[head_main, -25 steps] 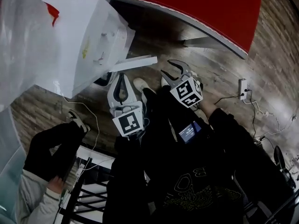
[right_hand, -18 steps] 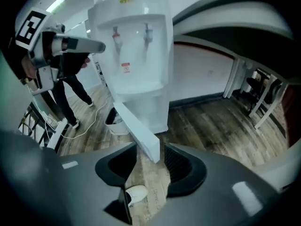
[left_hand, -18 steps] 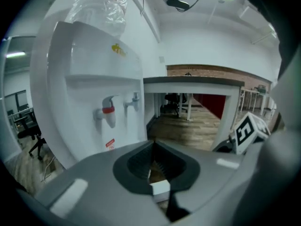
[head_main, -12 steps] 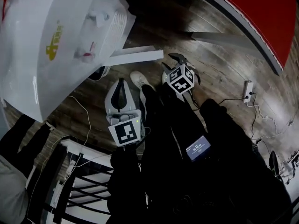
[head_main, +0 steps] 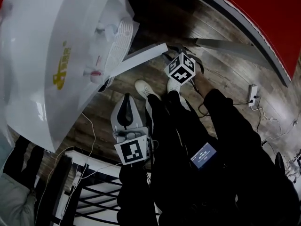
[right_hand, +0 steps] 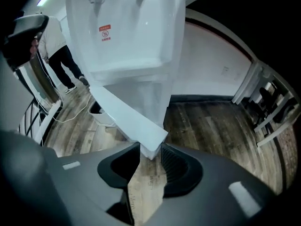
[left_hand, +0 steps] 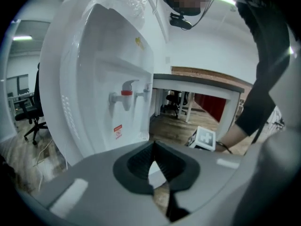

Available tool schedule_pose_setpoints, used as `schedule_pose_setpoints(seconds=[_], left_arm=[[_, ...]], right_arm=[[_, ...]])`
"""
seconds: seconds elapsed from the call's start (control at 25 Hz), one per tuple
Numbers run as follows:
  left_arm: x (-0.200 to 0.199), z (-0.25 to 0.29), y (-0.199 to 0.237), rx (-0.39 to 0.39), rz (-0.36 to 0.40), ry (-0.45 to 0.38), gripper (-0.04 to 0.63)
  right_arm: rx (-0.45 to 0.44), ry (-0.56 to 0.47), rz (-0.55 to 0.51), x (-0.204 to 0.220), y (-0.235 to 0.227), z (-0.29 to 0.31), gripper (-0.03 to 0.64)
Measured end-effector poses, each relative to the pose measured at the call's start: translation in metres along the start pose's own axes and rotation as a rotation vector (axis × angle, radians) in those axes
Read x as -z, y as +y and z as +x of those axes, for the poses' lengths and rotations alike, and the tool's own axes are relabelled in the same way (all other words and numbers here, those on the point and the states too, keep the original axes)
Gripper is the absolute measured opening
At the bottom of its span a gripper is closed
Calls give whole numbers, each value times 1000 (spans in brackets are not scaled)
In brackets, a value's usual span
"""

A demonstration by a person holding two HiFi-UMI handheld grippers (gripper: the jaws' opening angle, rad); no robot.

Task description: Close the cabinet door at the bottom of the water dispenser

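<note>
the cabinet door (right_hand: 124, 114) hangs open from the foot of the water dispenser (right_hand: 136, 32). its free corner sits between the right gripper (right_hand: 150, 155) fingers, which have just been closing and now pinch it. the left gripper (left_hand: 153, 147) fingers meet at their tips, empty, with the dispenser beyond them to the left.

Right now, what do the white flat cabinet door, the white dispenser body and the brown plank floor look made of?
White flat cabinet door: probably plastic, smooth matte; uniform white, thick plain edge.
White dispenser body: likely glossy plastic; soft highlights on rounded corners.
Brown plank floor: wood or wood-look laminate; grain and seams show, which one is unclear.
</note>
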State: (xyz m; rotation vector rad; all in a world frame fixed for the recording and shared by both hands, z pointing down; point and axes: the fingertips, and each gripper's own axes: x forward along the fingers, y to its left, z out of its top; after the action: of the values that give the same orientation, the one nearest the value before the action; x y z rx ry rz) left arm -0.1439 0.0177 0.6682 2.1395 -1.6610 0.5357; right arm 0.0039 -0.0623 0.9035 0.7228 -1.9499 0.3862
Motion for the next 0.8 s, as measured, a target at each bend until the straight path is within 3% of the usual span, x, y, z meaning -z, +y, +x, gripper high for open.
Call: schedule_pose_setpoints(seconds=[0.44, 0.8], left_arm=[[12, 10, 3, 30, -9, 47, 8], [0, 22, 8, 21, -38, 45, 8]], right_arm=[[26, -53, -239, -96, -61, 46, 121], [22, -88, -245, -127, -69, 63, 113]])
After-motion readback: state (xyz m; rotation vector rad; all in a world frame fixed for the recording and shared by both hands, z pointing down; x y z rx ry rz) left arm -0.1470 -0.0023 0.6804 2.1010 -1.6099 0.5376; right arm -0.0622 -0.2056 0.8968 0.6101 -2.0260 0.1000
